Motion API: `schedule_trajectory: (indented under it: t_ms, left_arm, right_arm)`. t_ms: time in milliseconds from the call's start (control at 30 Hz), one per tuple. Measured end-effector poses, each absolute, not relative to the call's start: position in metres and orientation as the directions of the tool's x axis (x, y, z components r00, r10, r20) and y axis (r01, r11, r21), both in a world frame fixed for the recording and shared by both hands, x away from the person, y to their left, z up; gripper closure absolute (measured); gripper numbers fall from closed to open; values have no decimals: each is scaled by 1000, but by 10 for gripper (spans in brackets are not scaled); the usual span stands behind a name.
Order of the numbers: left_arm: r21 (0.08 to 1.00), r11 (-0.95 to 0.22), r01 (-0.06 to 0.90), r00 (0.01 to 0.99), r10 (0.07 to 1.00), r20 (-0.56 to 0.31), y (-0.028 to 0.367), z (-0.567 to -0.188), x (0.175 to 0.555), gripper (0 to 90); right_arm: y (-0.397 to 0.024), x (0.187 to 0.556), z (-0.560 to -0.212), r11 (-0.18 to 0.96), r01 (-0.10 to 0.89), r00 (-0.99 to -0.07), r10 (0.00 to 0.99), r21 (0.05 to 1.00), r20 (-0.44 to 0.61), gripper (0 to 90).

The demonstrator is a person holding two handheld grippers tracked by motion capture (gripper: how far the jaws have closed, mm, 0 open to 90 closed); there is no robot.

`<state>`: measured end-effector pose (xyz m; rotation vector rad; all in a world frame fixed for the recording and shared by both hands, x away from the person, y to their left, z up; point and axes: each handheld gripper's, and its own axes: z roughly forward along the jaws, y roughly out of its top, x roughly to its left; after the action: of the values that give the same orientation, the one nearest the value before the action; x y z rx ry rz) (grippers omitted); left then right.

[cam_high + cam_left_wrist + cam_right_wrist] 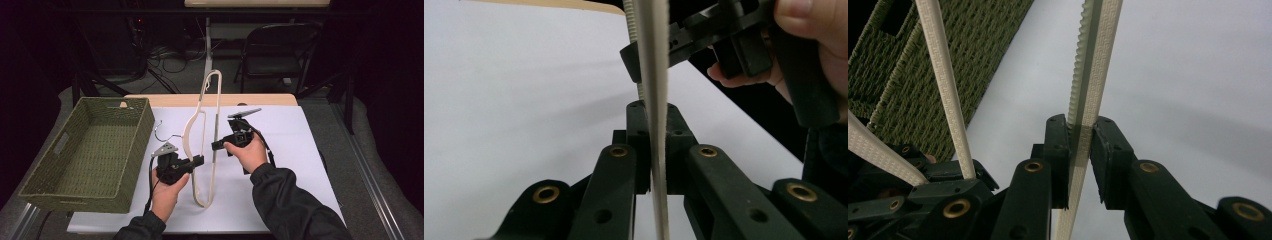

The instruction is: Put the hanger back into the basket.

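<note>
- just beside the basket, on the side away from its handle slot, the cream hanger stands on end above the white counter, held off the surface by both grippers.
- the left gripper has its fingers closed narrow on the hanger's curved arm nearer the basket; the left gripper view shows the cream edge pinched flat between them.
- the right gripper has its fingers clamped on the straight ribbed bar on the far side from the basket, with the ridged strip seated against one pad.
- the metal hook sticks out toward the basket wall, apart from it as far as i can tell.
- judging from the pose, the step in hand is to carry the hanger over and lay it in the basket.
- to do it well, move both hands together at one pace, so the thin frame isn't twisted or bowed between the two grips.
- lift enough that the lower end clears the basket rim, and lead with the hook turned so it doesn't snag the weave.
- tip the hanger flat along the basket's long side before letting go, since it looks too long to sit crosswise.
- loosen one gripper only once the frame rests on the basket floor, then the other.
</note>
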<state>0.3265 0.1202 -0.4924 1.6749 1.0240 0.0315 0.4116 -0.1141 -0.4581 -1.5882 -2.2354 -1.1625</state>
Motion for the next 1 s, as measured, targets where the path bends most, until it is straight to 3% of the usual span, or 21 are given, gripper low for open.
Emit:
schedule_trajectory:
  t_ms: [267,633,1000]
  left_arm:
    - [781,31,624,587,641,-494,133,-483,335,870]
    - [773,49,632,559,663,-499,145,-475,343,870]
    - [745,-21,666,536,708,-459,147,-466,359,870]
  right_arm:
    - [-117,405,-456,156,840,-451,733,519,510,614]
    - [-128,401,-461,204,811,-481,765,549,427,565]
    - [-133,396,-463,263,785,-509,791,562,340,529]
